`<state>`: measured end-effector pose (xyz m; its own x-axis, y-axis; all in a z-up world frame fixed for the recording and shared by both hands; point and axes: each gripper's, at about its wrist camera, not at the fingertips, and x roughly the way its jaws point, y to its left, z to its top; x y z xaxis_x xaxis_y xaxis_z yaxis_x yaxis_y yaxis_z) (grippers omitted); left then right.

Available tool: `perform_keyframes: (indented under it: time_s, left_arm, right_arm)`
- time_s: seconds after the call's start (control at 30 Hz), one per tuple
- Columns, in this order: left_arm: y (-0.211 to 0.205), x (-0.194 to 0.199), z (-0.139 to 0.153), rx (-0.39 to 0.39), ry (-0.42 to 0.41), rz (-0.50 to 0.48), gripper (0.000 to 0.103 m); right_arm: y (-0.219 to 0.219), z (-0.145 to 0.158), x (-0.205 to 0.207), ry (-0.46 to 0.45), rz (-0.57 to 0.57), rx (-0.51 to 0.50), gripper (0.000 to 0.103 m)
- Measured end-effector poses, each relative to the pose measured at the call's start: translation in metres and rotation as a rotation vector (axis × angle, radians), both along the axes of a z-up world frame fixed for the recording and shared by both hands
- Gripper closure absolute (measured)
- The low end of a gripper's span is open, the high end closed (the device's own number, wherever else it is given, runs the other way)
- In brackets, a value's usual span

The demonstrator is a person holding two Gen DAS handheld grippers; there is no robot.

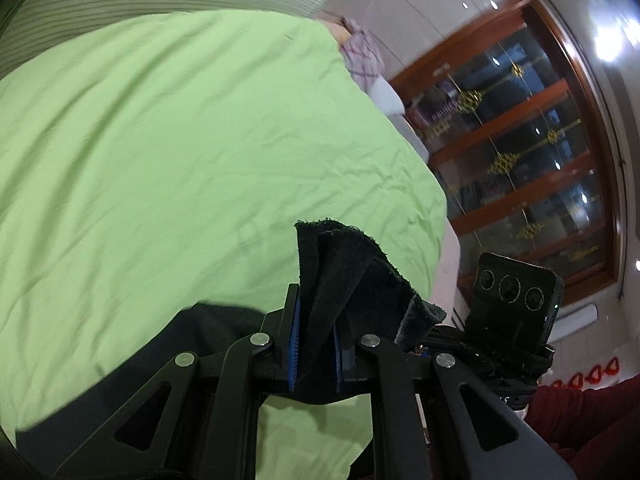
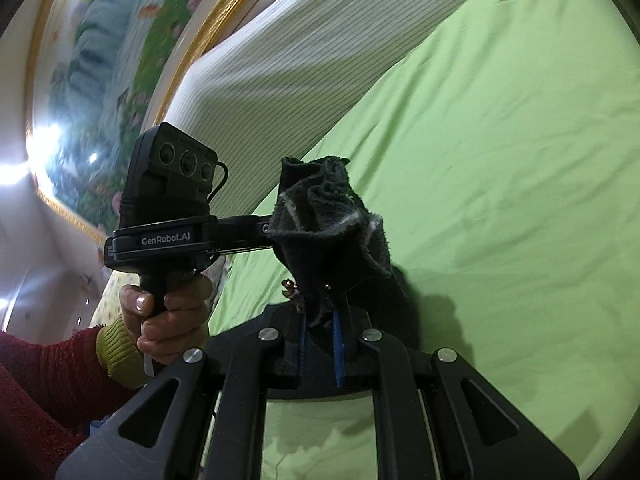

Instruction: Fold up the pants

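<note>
Nearest to us, the left gripper [image 1: 316, 344] has its jaws closed on a bunched edge of the black pants [image 1: 352, 276], the blue pads pressed tight against several layers of cloth that stand up in a ragged tuft above them. The right gripper [image 2: 320, 344] is likewise clamped on a gathered wad of the same pants [image 2: 328, 224], frayed pale edging showing along the folds. The fabric looks soft, thick and fleecy, light enough to lift but floppy, so we judge it will sag between the two holds and needs to be drawn taut; a grip near a hem or waistband corner, across a few layers as now, should hold without slipping. More of the dark cloth hangs below the left gripper onto the bed. In the right wrist view, the person's left hand [image 2: 168, 316], in a red sleeve with a yellow-green cuff, wraps a handle just beside us, the two grippers held close together and raised above the bed. Beyond lies the green bedsheet [image 1: 180, 140], wrinkled, then a striped headboard cushion [image 2: 288, 72], a framed painting [image 2: 100, 60], and a wooden glass-fronted cabinet [image 1: 520, 152].
</note>
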<state>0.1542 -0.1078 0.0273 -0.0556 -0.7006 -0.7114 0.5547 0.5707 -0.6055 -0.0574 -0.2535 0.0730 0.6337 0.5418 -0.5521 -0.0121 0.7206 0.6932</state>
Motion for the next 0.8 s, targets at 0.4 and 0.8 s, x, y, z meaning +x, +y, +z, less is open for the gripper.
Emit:
perform_keyframes:
  time_s: [0.4,0.8]
  left_arm:
    - [0.091,-0.011,-0.035,0.021,0.029,0.21,0.091]
    - [0.153,-0.026,-0.08,0.07,0.097,0.361,0.092]
  right_arm:
    - [0.083,-0.026,0.033,0.048,0.165,-0.091,0.092]
    - [0.139,-0.057,0.058,0.103,0.26,-0.179,0.088]
